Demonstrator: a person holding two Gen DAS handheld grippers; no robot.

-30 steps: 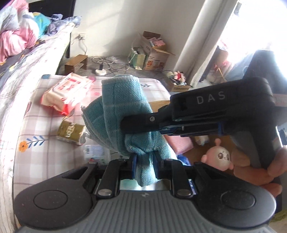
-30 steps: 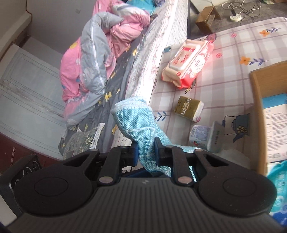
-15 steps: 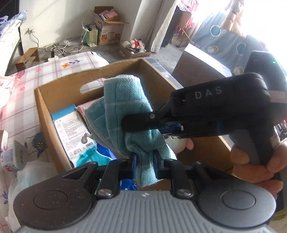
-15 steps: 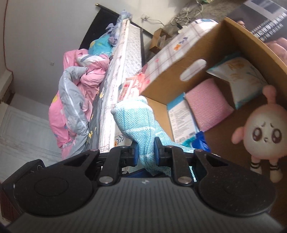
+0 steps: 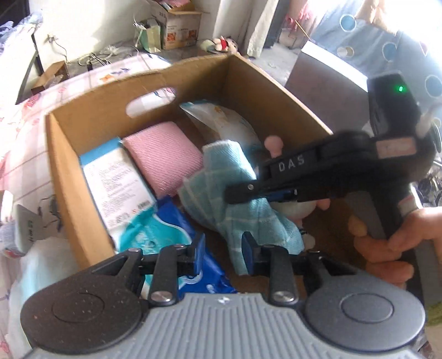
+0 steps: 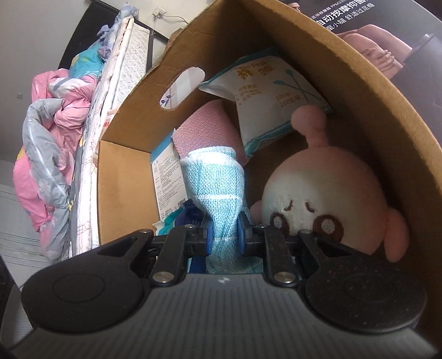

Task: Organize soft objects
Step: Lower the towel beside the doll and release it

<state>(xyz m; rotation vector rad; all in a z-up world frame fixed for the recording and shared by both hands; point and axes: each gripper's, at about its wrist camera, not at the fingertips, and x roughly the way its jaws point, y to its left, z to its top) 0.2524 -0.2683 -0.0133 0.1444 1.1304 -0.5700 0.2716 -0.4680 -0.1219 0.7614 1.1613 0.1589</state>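
A folded teal cloth (image 5: 226,190) hangs inside the open cardboard box (image 5: 91,110). My right gripper (image 6: 224,237) is shut on the teal cloth (image 6: 218,193) and shows from the side in the left wrist view (image 5: 248,190). My left gripper (image 5: 222,244) is open; its right finger touches the cloth's lower edge. In the box lie a pink pad (image 5: 163,157), a cotton swab pack (image 6: 270,91), a white-and-blue pack (image 5: 113,179), a blue bag (image 5: 171,229) and a pink-and-white plush toy (image 6: 326,198), right beside the cloth.
The box stands on a checked floral sheet (image 5: 25,154) next to a mattress with pink and grey bedding (image 6: 55,132). A small packet (image 5: 25,226) lies left of the box. Boxes and cables (image 5: 171,24) sit on the floor behind.
Both grippers carried the cloth from over the sheet into the box. My left gripper has opened and let go of it; the right one still holds it, lower in the box.
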